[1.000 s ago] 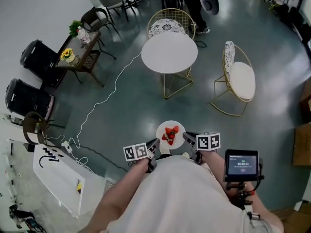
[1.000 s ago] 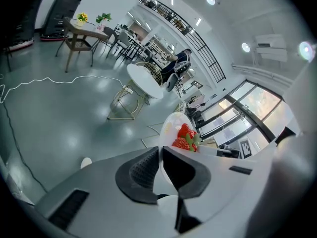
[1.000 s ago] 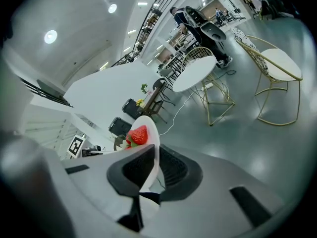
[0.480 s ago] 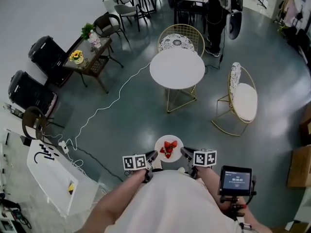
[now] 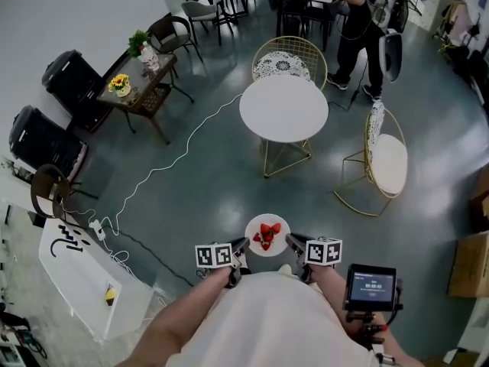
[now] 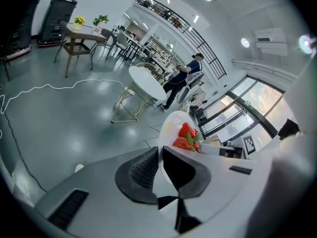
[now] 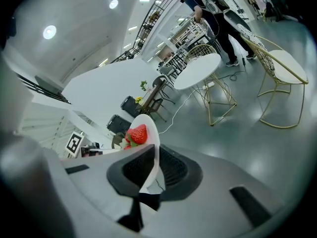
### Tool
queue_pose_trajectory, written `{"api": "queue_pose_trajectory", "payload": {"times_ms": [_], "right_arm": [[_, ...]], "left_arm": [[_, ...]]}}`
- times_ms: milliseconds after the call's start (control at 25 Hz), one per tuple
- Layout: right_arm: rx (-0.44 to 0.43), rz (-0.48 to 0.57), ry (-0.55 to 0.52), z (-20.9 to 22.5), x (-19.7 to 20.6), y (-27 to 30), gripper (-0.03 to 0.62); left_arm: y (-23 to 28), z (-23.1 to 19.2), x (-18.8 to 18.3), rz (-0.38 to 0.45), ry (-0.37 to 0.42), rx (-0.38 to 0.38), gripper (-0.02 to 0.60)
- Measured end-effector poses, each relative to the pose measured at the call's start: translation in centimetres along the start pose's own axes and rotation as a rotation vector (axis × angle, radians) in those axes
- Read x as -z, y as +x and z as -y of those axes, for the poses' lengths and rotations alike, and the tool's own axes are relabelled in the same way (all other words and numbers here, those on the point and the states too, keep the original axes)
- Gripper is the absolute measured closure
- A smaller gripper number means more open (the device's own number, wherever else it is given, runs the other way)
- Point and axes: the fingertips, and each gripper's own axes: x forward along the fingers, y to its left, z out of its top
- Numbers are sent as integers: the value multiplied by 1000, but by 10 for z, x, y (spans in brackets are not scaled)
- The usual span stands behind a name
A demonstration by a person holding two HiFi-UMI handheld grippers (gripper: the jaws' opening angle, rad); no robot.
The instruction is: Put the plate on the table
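A small white plate (image 5: 267, 235) with strawberries (image 5: 266, 234) on it hangs level in front of the person's body, above the floor. My left gripper (image 5: 241, 247) is shut on the plate's left rim and my right gripper (image 5: 291, 242) is shut on its right rim. In the left gripper view the plate (image 6: 171, 130) stands edge-on between the jaws, with the strawberries (image 6: 187, 137) behind. The right gripper view shows the plate (image 7: 148, 133) clamped the same way. The round white table (image 5: 283, 108) stands ahead, its top bare.
Two gold wire chairs (image 5: 289, 60) (image 5: 386, 163) flank the table. A white cable (image 5: 160, 167) runs over the floor at the left. A side table with flowers (image 5: 131, 86) and dark chairs stand far left. A person (image 5: 367, 14) stands behind the table. A screen device (image 5: 370, 287) hangs at the right.
The view has shifted: the table and chairs sit a little lower and nearer in the picture. The person at the back has moved right. Both grippers keep their hold on the plate.
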Motion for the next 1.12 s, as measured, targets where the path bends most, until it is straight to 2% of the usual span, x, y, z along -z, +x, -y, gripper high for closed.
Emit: {"api": "queue_pose_trajectory", "payload": {"times_ms": [480, 800, 1120], "right_arm": [[54, 16, 28, -23, -21, 61, 563], [100, 30, 20, -44, -37, 102, 563], [110, 26, -3, -79, -50, 155, 563]], "left_arm": [[-12, -51, -55, -45, 30, 45, 554], [-28, -80, -93, -45, 56, 97, 554], [-57, -124, -128, -22, 70, 98, 554]]}}
